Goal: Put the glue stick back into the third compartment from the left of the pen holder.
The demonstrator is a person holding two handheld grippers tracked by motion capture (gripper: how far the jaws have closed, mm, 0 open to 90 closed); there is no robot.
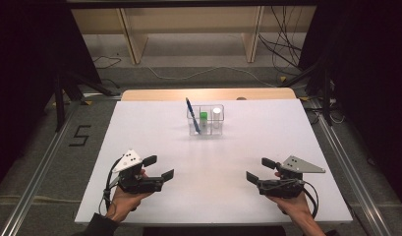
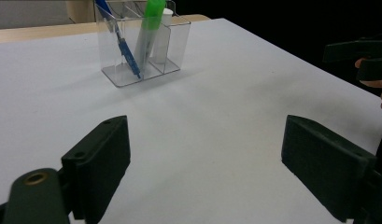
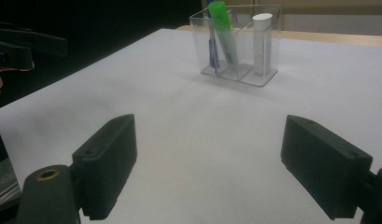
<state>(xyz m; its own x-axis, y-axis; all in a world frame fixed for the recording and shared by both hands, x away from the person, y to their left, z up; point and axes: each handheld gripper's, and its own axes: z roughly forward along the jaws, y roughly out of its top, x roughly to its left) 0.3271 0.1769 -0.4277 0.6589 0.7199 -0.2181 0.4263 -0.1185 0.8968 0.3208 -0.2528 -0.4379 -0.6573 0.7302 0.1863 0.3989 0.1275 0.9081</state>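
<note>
A clear plastic organizer [image 1: 205,129] with three compartments stands at the far middle of the white table [image 1: 154,123]. It holds a blue pen [image 1: 192,114] on the left, a green marker [image 1: 203,119] in the middle and a white tube [image 1: 216,116] on the right. The organizer [image 2: 174,46] and its pen [image 2: 123,46] and marker [image 2: 151,21] also appear in the left gripper view, and the organizer [image 3: 268,56], marker [image 3: 222,23] and tube [image 3: 262,39] in the right gripper view. My left gripper [image 1: 158,168] rests open near the front left. My right gripper [image 1: 260,170] rests open near the front right. Both hold nothing.
A light wooden strip [image 1: 208,94] runs along the table's far edge. Behind it stand wooden shelf legs [image 1: 132,42] and loose cables [image 1: 282,46] on the floor. Metal rails [image 1: 36,172] flank the table on both sides.
</note>
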